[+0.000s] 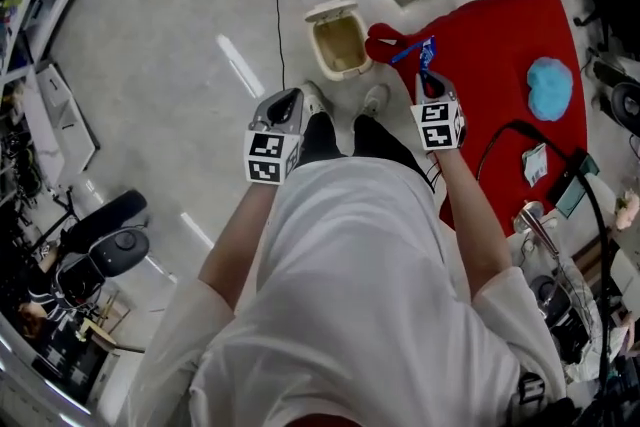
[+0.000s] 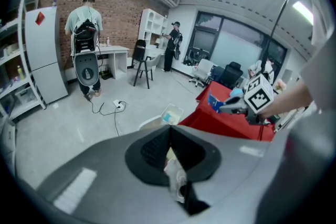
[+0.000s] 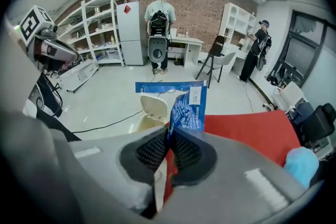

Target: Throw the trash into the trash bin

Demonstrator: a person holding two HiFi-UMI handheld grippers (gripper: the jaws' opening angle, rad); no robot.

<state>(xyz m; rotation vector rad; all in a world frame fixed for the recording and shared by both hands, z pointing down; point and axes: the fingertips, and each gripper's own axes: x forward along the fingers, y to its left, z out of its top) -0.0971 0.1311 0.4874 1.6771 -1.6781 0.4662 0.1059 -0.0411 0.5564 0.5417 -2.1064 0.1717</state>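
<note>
The right gripper (image 3: 169, 139) is clenched on a blue wrapper (image 3: 186, 105), its pads pressed together on the lower edge. The left gripper (image 2: 169, 136) is closed too, with nothing caught between its pads. In the head view the wrapper (image 1: 425, 50) hangs over the edge of the red cloth (image 1: 500, 45), just right of the trash bin (image 1: 340, 43) and not yet above its mouth. The bin stands on the floor with its lid tipped back and its mouth open, so it lies ahead and to the left of the right gripper (image 1: 428, 80). The left gripper (image 1: 292, 98) sits about as near the bin on the other side, but carries nothing. The wrapper stands up out of the pads along the line the gripper points. It is thin and glossy, blue with white print and a small white label, and a torn strip is folded out sideways at the top.
</note>
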